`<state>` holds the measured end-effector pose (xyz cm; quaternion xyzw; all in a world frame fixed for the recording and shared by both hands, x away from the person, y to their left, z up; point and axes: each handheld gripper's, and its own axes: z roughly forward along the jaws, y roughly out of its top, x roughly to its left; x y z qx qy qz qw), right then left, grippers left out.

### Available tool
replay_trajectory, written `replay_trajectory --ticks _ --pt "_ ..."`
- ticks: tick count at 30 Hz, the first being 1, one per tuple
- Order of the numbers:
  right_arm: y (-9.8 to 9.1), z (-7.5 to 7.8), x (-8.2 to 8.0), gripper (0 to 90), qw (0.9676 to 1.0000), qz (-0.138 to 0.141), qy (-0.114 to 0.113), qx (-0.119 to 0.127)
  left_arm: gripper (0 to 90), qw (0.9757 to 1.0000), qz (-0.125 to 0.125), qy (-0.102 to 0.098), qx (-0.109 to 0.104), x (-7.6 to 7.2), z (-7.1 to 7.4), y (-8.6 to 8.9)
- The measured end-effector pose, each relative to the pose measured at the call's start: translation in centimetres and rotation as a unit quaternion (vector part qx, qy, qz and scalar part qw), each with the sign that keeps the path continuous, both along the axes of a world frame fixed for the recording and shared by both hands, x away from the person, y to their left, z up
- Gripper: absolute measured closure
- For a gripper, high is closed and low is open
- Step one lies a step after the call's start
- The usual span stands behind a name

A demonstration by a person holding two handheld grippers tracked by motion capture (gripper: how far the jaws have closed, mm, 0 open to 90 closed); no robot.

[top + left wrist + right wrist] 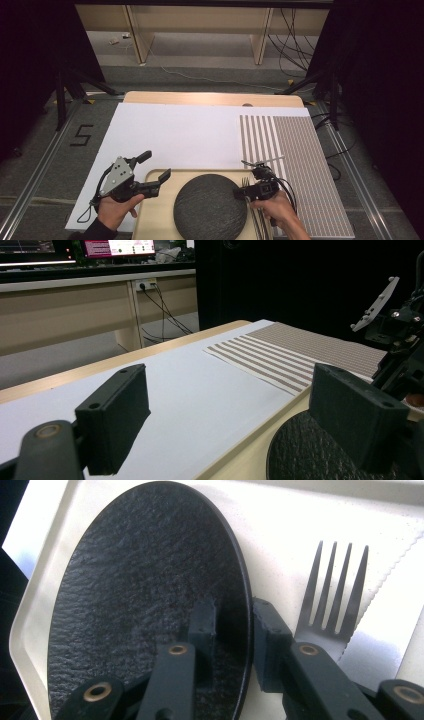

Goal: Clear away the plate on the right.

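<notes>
The high view is bright in the middle, where light from above falls on the big white paper sheet [170, 135], and dark at both sides. The pale wooden tray [280, 510] glares white. The near black gripper jaws look blurry.

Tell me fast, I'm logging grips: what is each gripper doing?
Left gripper: open, holding nothing.
Right gripper: jaws straddle the dark plate rim; grip cannot be told.

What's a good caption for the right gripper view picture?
Tongs straddle the rim of a dark plate beside a fork.
</notes>
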<state>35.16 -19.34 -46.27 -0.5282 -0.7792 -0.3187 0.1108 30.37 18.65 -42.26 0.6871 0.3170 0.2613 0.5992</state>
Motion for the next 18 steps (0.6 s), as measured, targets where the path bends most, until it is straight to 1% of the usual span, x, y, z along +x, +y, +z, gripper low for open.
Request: replay_trajectory --ticks 1,4,5,8,12,14,18 --pt "0.00 -0.05 0.02 74.2 1.0000 0.003 -0.005 0.000 16.1 1.0000 0.000 0.000 0.000 0.00 0.00 0.00" --pt "0.10 -0.07 0.00 73.7 0.9999 0.006 -0.007 -0.004 16.0 1.0000 0.000 0.000 0.000 0.00 0.00 0.00" --pt "0.17 -0.03 -0.04 73.4 1.0000 0.004 -0.002 -0.006 16.0 1.0000 0.000 0.000 0.000 0.00 0.00 0.00" --pt "0.41 -0.04 -0.10 72.1 0.9997 0.010 -0.002 -0.020 16.0 1.0000 0.000 0.000 0.000 -0.01 0.01 -0.01" --pt "0.47 -0.05 -0.10 71.6 0.9996 0.012 -0.002 -0.025 16.0 1.0000 0.000 0.000 0.001 -0.01 0.00 -0.01" --pt "0.60 -0.09 -0.12 70.8 0.9993 0.015 -0.002 -0.033 16.1 1.0000 0.000 0.000 0.001 -0.01 0.00 -0.01" --pt "0.76 -0.06 -0.16 69.7 0.9987 0.022 -0.010 -0.046 16.0 1.0000 -0.001 0.000 0.001 -0.02 0.00 0.00"
